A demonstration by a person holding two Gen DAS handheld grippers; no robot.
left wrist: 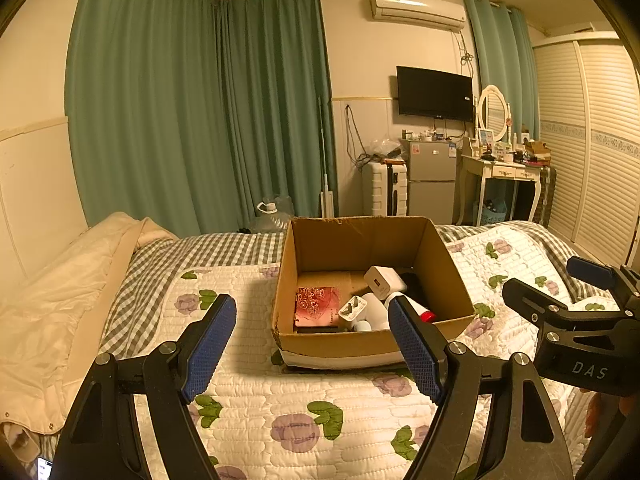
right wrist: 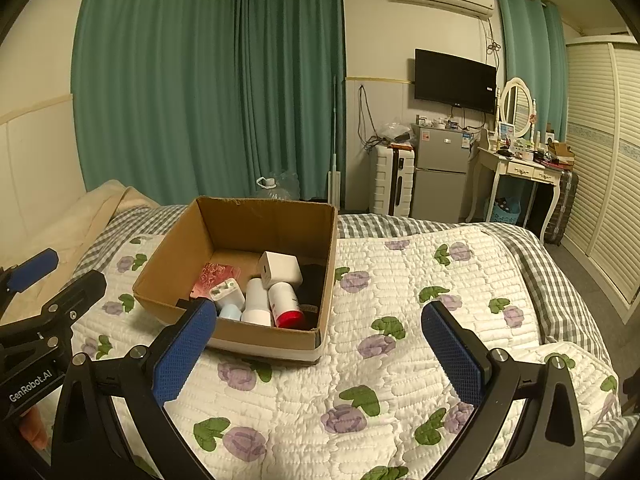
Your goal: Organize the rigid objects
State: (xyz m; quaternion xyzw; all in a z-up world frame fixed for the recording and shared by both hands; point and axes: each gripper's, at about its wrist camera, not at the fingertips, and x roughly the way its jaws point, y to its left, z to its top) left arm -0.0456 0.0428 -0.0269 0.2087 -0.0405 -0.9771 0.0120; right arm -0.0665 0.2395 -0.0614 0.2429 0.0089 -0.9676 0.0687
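Centre-frame, the open brown cardboard box point(right wrist: 256, 216) looks light but flexible, best gripped by its rim; left gripper point(left wrist: 312, 344) and right gripper point(right wrist: 320, 352) both gape empty.

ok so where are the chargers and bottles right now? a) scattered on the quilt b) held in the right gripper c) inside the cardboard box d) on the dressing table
c: the white charger, the red-capped bottle and the rest lie inside the open cardboard box on the floral quilt, while the left gripper and right gripper are both open and empty.
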